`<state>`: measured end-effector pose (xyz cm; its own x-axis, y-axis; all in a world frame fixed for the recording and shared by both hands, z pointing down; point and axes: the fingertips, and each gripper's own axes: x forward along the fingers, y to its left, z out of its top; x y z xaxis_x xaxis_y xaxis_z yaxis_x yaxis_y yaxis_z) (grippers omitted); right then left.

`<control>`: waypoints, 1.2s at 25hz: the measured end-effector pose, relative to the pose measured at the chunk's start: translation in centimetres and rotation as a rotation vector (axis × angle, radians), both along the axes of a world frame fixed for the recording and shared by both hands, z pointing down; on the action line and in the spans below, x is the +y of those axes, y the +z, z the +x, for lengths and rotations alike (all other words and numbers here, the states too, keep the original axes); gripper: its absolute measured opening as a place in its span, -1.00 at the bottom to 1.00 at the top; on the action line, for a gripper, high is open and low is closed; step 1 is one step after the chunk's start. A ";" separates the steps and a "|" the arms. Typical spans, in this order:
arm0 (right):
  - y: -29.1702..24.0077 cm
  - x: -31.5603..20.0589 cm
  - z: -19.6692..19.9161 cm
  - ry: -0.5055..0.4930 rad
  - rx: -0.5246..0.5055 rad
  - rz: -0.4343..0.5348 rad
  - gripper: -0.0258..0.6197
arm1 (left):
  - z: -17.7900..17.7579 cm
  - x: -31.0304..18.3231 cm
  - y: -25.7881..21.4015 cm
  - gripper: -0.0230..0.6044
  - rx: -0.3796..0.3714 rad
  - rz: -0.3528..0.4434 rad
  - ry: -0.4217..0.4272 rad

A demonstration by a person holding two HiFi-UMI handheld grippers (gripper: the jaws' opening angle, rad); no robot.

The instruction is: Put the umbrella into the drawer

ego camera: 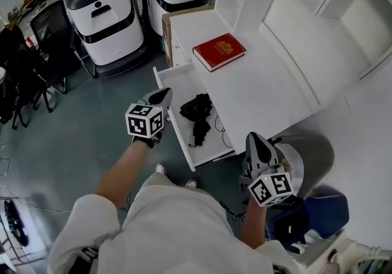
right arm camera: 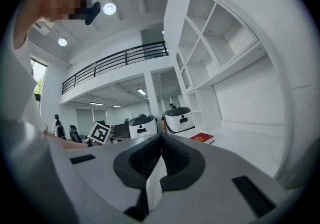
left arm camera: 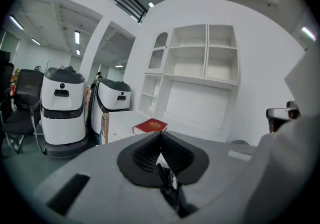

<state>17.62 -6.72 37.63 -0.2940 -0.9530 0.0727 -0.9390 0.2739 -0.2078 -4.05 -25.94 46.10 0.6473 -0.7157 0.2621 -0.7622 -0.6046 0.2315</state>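
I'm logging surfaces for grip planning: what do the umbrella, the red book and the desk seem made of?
The umbrella: matte black fabric, likely nylon; it lies in soft crumpled folds in the drawer. The red book: stiff cover, slight gloss, gold emblem; cloth or coated board, unclear. The desk: smooth white board, painted or laminated, flat even sheen.

Obscured item
Umbrella (left arm camera: 167, 188) showing only as dark sliver beneath left gripper (left arm camera: 160, 134), whose body is covering the rest.
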 end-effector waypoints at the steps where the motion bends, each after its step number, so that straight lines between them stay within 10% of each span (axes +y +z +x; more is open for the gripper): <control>1: -0.3 -0.1 -0.1 -0.003 0.004 0.005 -0.92 | -0.4 0.3 -0.9 -0.88 0.005 0.023 -0.004; 12: -4.2 -0.3 0.1 -0.022 0.060 0.083 -0.92 | -5.4 4.8 -10.0 -0.88 0.061 0.272 -0.020; 30: -4.0 3.3 3.7 0.085 0.075 0.072 -0.92 | -12.3 11.8 -15.9 -0.88 0.101 0.467 -0.207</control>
